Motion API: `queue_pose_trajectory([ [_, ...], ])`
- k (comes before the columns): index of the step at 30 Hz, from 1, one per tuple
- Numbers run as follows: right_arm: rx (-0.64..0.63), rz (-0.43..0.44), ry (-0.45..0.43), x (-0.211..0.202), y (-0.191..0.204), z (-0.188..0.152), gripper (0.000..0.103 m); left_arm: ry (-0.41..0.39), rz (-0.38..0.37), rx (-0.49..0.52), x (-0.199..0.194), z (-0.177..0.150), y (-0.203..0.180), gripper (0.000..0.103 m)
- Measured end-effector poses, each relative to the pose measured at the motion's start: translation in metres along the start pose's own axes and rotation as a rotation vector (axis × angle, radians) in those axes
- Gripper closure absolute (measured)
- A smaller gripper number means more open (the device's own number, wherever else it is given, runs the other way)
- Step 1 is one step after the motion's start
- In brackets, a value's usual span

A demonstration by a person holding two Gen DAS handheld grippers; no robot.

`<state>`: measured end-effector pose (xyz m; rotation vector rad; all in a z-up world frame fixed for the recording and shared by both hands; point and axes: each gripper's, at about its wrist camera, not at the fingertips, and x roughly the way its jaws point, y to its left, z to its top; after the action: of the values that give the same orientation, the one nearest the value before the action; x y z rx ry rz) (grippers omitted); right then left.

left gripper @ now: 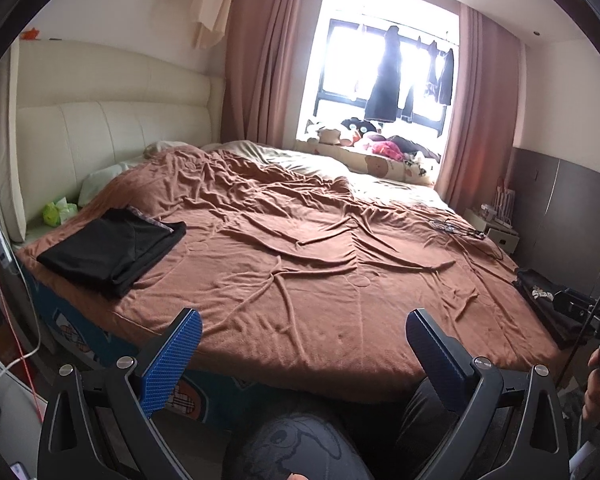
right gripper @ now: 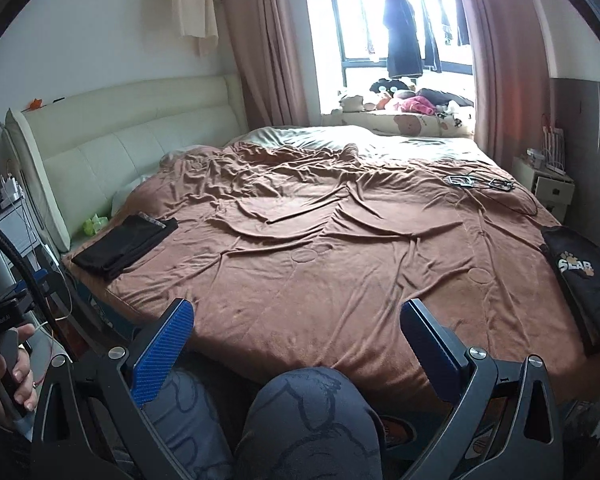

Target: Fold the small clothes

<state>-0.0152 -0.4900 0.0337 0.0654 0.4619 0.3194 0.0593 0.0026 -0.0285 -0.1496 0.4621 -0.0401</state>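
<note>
A folded black garment [left gripper: 114,250] [right gripper: 126,246] lies on the near left corner of the bed, on the brown blanket [left gripper: 300,248] [right gripper: 320,248]. A second black garment with white "SLAB" lettering [right gripper: 584,280] [left gripper: 540,300] lies at the bed's right edge. My left gripper [left gripper: 304,322] is open, held low at the foot of the bed with nothing between its blue fingers [left gripper: 172,360]. My right gripper [right gripper: 296,312] is open too, also at the foot of the bed and holding nothing. Both stand well short of either garment.
The person's knees [right gripper: 308,412] in grey patterned trousers sit below the grippers. A cable and metal clips [right gripper: 480,182] lie on the far right of the blanket. A cream headboard [left gripper: 112,128], a green tissue pack [left gripper: 58,210], a nightstand [right gripper: 548,180] and a window sill with soft toys [left gripper: 364,140] surround the bed.
</note>
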Motion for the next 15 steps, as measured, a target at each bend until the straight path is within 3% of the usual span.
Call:
queue_pose_trajectory([
  [4, -0.022, -0.044, 0.014, 0.005, 0.003, -0.009, 0.0, -0.001, 0.015, 0.016, 0.006, -0.006, -0.001, 0.001],
  [15, -0.001, -0.044, 0.022, 0.02, -0.001, -0.012, 0.0, 0.009, 0.037, 0.0, 0.027, -0.018, 0.008, 0.0],
])
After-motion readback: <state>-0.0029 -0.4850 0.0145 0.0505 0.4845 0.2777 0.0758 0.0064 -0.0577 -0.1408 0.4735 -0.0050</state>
